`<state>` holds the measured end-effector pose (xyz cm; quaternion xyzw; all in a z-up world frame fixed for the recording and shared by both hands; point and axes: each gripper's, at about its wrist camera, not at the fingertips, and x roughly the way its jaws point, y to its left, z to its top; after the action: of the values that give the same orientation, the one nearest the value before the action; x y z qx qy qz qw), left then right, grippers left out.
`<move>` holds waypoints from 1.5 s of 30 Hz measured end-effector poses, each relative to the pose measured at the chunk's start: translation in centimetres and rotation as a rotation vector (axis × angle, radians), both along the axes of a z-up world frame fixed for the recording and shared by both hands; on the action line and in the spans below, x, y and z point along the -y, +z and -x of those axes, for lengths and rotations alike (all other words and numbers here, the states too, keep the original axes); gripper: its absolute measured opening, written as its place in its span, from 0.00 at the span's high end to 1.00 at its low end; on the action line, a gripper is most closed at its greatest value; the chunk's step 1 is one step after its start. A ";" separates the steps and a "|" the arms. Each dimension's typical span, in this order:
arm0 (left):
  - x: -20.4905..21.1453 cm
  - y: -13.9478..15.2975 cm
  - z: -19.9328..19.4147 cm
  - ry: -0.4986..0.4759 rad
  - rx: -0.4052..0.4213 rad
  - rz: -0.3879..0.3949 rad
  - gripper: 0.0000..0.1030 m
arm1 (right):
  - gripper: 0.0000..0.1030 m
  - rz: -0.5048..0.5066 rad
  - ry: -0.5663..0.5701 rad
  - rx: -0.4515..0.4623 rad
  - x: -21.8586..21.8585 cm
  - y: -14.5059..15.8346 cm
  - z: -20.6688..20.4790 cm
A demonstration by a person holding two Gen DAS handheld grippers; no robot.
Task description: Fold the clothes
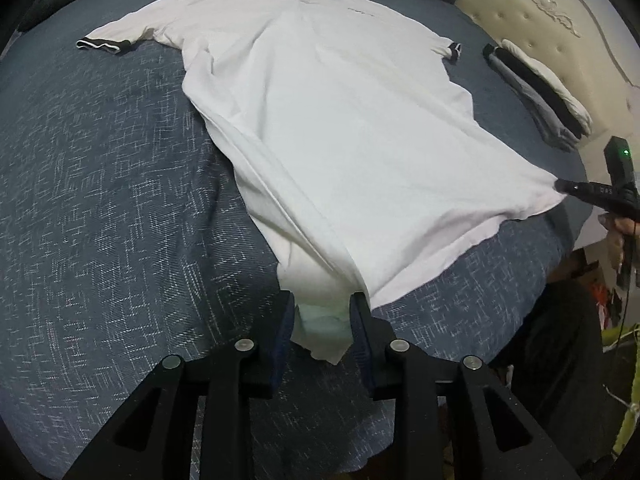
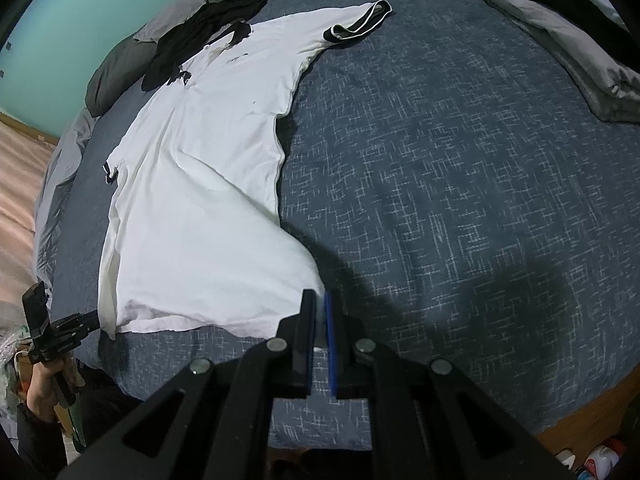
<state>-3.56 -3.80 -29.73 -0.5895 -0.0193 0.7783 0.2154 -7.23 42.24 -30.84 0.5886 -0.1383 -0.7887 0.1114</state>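
Lying spread on the blue bed (image 2: 440, 184), the white polo shirt (image 1: 340, 120) is being held by its two hem corners: one is being pinched by the closed right tongs (image 2: 319, 304), the other is bunched between the left tongs (image 1: 322, 308), slightly parted.

The white polo shirt (image 1: 340, 128) is soft, matt knitted cloth with dark ribbed trim at collar and cuffs. The blue bed cover (image 2: 460, 200) is a coarse woven fabric, matt, flecked with pale crosshatch threads. The cream headboard (image 1: 560, 12) looks like smooth, tufted padding with a slight sheen. The left gripper (image 1: 322, 312) is matt black plastic with shiny round metal pins.
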 end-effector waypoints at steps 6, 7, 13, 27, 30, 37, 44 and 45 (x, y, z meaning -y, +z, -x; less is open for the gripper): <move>1.0 0.8 -0.7 -0.010 -0.001 -0.018 0.64 | 0.95 -0.001 0.003 0.002 -0.1 0.0 -0.1; 1.1 0.9 -0.7 -0.010 -0.003 -0.016 0.63 | 0.95 0.000 0.000 0.002 -0.2 0.0 -0.1; 1.7 1.0 -0.9 -0.008 0.005 -0.033 0.63 | 0.95 0.002 0.004 -0.001 0.2 0.3 -0.2; 1.6 1.3 0.0 -0.015 -0.019 -0.039 0.63 | 0.95 0.001 0.007 0.004 0.2 0.1 -0.3; 1.8 1.0 -0.2 -0.027 -0.016 -0.026 0.63 | 0.95 0.002 0.009 0.005 0.3 0.1 -0.2; 0.8 0.0 -0.1 -0.064 -0.008 0.019 0.63 | 0.95 0.005 0.018 0.008 0.6 -0.2 -0.4; 1.0 -0.5 -0.1 -0.077 -0.006 0.029 0.79 | 0.95 0.008 0.012 0.009 0.3 -0.1 -0.5; 1.1 -0.5 -0.2 -0.080 -0.007 0.033 0.83 | 0.95 0.008 0.012 0.009 0.2 -0.2 -0.5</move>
<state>-3.37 -4.88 -30.21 -0.5907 0.0176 0.7712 0.2367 -6.77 42.01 -31.00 0.5926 -0.1386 -0.7847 0.1178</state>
